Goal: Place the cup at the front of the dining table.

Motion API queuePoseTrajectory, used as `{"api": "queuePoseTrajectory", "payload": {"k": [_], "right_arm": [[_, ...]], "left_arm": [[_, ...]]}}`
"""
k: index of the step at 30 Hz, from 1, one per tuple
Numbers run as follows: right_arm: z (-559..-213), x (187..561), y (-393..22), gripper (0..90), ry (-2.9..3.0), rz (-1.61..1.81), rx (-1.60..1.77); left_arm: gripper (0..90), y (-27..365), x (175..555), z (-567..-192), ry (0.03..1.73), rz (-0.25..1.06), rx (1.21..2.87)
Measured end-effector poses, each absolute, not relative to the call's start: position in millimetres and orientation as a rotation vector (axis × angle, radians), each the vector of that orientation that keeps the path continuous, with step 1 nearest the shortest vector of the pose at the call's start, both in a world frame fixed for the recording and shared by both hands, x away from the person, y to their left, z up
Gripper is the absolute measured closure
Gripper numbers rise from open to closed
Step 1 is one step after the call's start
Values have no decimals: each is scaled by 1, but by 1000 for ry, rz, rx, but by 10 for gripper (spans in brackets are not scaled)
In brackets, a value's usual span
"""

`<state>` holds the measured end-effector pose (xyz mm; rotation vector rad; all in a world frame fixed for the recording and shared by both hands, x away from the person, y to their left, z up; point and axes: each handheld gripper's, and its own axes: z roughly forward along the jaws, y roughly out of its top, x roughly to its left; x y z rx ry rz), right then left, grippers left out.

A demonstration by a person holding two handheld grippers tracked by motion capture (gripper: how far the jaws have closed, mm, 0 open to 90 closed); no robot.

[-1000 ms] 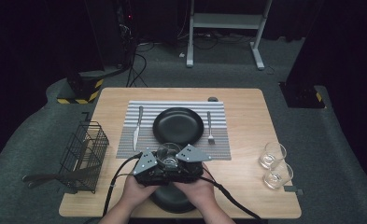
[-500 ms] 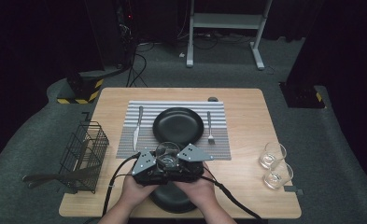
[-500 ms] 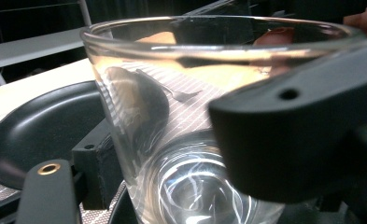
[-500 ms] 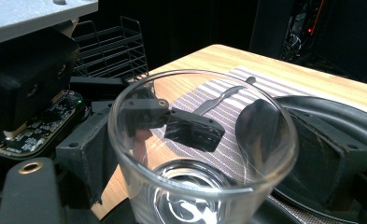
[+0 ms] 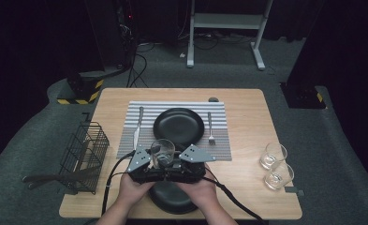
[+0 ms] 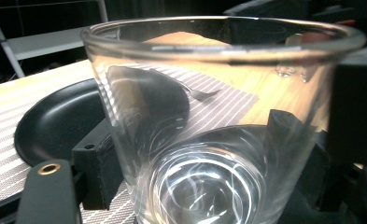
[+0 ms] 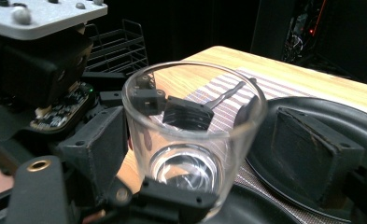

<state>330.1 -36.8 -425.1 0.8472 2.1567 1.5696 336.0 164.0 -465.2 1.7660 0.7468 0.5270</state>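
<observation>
Ahead of my hands the black plate (image 5: 178, 125) on the striped placemat (image 5: 172, 105) blocks a straight path, with a knife (image 5: 137, 126) to its left and a fork (image 5: 210, 126) to its right. The wire basket (image 5: 85, 154) walls off my left; two glasses (image 5: 275, 165) crowd the right edge. Bare table (image 5: 245, 154) lies between placemat and glasses.

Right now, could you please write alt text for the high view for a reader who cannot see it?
Two hand-held grippers meet around a clear glass at the table's near edge, beside a striped placemat with a black plate.
</observation>
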Motion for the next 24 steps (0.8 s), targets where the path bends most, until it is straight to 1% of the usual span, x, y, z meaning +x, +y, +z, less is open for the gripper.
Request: {"api": "queuePoseTrajectory", "payload": {"k": [14, 24], "right_arm": [[-424, 330, -45, 202, 2130, 1570, 846], [-433, 333, -61, 221, 2124, 1532, 884]], "left_arm": [[224, 179, 339, -466, 806, 554, 1752], [224, 197, 338, -468, 859, 578, 1723]]}}
